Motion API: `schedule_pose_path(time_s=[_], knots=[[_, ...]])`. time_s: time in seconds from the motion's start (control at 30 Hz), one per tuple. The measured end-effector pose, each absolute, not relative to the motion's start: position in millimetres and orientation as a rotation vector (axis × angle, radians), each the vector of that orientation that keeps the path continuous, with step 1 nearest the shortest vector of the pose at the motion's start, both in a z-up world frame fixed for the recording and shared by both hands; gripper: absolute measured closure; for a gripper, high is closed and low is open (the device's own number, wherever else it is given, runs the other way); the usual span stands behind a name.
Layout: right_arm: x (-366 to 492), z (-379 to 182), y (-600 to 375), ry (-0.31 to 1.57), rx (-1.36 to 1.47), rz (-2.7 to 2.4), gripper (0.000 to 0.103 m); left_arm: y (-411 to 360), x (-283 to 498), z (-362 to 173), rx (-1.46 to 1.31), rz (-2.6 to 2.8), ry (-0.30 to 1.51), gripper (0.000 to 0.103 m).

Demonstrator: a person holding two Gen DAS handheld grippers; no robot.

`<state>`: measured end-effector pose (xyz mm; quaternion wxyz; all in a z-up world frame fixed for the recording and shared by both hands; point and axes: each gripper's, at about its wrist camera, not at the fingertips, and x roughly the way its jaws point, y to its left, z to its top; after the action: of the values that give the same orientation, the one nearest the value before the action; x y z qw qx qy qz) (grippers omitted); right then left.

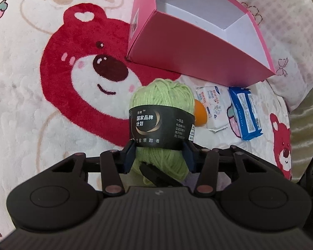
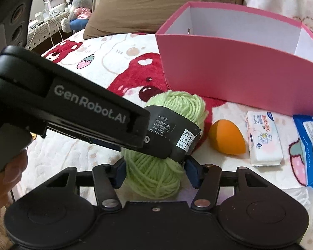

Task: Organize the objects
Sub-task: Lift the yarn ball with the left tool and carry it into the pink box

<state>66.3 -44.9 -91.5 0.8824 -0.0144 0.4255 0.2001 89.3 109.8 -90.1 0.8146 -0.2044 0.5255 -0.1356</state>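
A green yarn ball [image 1: 160, 112] with a black paper band is held between the blue pads of my left gripper [image 1: 159, 156], which is shut on it. It also shows in the right wrist view [image 2: 156, 166], where my right gripper [image 2: 155, 171] has its pads against the lower part of the same ball. The left gripper's body crosses that view from the left. An open pink box [image 1: 198, 48] with a white inside lies just beyond the yarn; it also shows in the right wrist view [image 2: 240, 73].
An orange egg-shaped sponge [image 2: 227, 137], a white tissue pack [image 2: 263, 139] and a blue packet [image 2: 311, 150] lie on the bear-print blanket [image 1: 52, 83] to the right of the yarn. A brown pillow [image 2: 156, 6] is behind the box.
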Motion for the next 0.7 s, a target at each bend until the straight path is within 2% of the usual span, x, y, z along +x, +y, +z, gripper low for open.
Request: schedule_pose_path(time_s=[0.7], knots=[[48, -41, -87, 0.808, -0.037, 0.479, 0.041, 45, 67, -17, -0.261, -0.262, 1.056, 0.056]])
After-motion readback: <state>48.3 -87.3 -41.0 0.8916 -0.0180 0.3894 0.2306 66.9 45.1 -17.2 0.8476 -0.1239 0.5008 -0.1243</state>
